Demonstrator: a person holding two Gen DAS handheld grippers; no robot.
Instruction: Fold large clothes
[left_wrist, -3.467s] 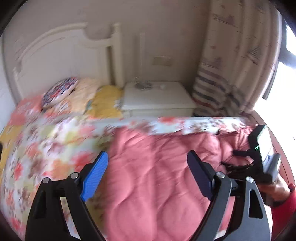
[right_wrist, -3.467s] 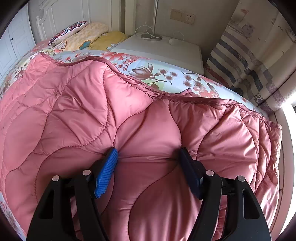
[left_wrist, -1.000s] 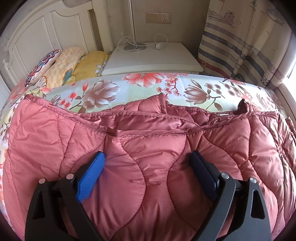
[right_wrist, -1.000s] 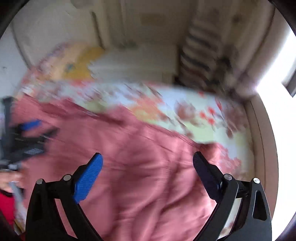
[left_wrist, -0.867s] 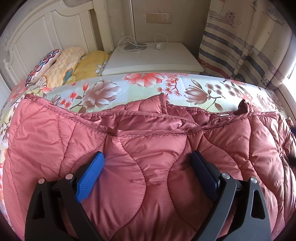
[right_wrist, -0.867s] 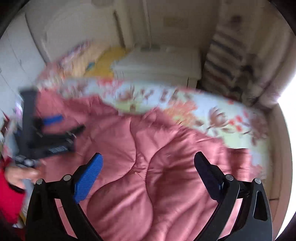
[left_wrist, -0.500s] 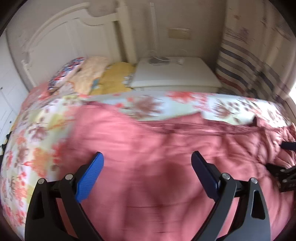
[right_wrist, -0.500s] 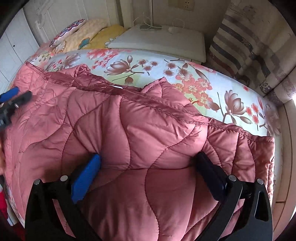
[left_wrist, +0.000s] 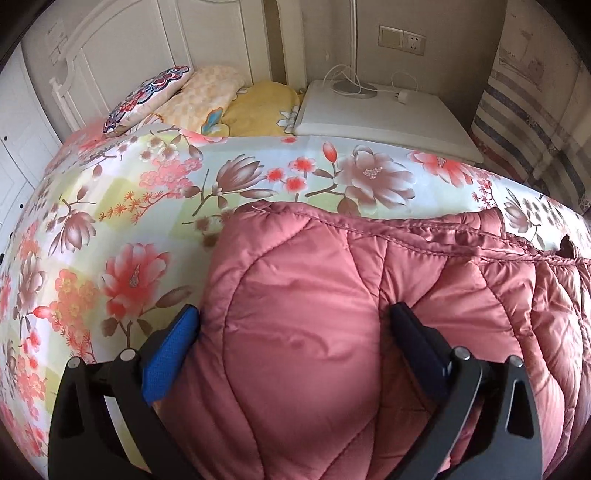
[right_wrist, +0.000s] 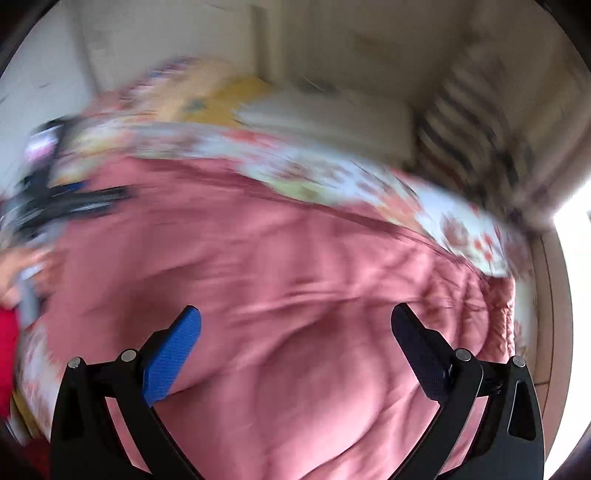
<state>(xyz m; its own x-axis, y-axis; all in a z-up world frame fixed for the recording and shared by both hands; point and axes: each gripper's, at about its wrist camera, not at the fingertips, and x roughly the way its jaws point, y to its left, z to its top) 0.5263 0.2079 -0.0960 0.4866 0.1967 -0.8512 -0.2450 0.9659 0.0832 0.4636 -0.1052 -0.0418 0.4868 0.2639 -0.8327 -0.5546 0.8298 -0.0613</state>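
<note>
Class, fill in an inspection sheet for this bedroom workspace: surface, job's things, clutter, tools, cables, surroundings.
Surface: floral bedspread covering the bed.
Job's things: pink quilted coat lying on it.
Clutter: pillows at the headboard.
Tools: left tool opening, straddling the coat's puffed corner; right tool open above the coat, view blurred.
Cables: white cord and charger on the nightstand.
Surroundings: wall socket, striped curtain.
</note>
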